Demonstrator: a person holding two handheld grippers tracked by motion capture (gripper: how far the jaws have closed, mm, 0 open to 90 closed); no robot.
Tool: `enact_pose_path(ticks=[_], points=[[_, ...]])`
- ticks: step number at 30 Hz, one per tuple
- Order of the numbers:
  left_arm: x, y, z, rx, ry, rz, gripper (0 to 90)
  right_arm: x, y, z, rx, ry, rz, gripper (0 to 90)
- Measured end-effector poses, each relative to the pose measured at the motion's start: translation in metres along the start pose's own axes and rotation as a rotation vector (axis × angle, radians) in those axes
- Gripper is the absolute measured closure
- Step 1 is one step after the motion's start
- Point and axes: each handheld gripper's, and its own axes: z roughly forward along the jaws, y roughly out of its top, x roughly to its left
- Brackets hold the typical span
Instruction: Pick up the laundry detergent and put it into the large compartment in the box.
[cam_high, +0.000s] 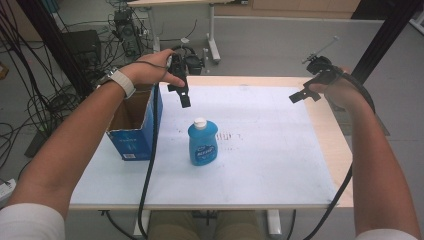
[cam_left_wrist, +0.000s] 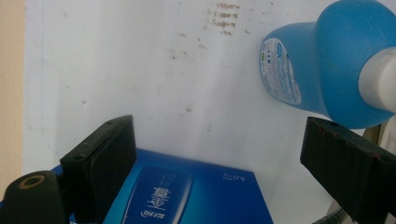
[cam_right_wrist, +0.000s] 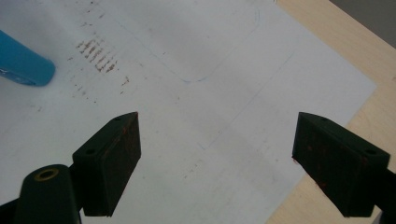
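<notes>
A blue bottle (cam_high: 202, 144) with a white cap stands upright near the middle of the white sheet (cam_high: 260, 150). To its left sits an open blue cardboard box (cam_high: 134, 125). My left gripper (cam_high: 184, 100) hovers above the sheet, behind the bottle and beside the box, jaws open and empty. In the left gripper view the bottle (cam_left_wrist: 322, 70) lies ahead at upper right and the box (cam_left_wrist: 187, 196) sits below the left gripper (cam_left_wrist: 224, 158). My right gripper (cam_high: 302, 95) is raised at the table's far right, open. The right gripper (cam_right_wrist: 217, 158) looks down on bare sheet, with the bottle's base (cam_right_wrist: 23, 65) at left.
The wooden table edge (cam_high: 330, 140) runs along the right of the sheet. Cables trail from both grippers over the table's front. Beyond the table are stands, cables and equipment on the floor (cam_high: 125, 30).
</notes>
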Motion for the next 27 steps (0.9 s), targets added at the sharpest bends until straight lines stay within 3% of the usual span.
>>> enact_pose_path(ticks=[17,27], points=[[0.0005,0.0001,-0.0016,0.004,0.000,-0.038,7.0,0.0004,-0.0016,-0.0006,0.001,-0.004,-0.002,15.4],[-0.0018,-0.0034,-0.0040,-0.003,0.006,-0.039,7.2,-0.0010,-0.0009,0.0027,0.003,0.000,-0.002,15.4]])
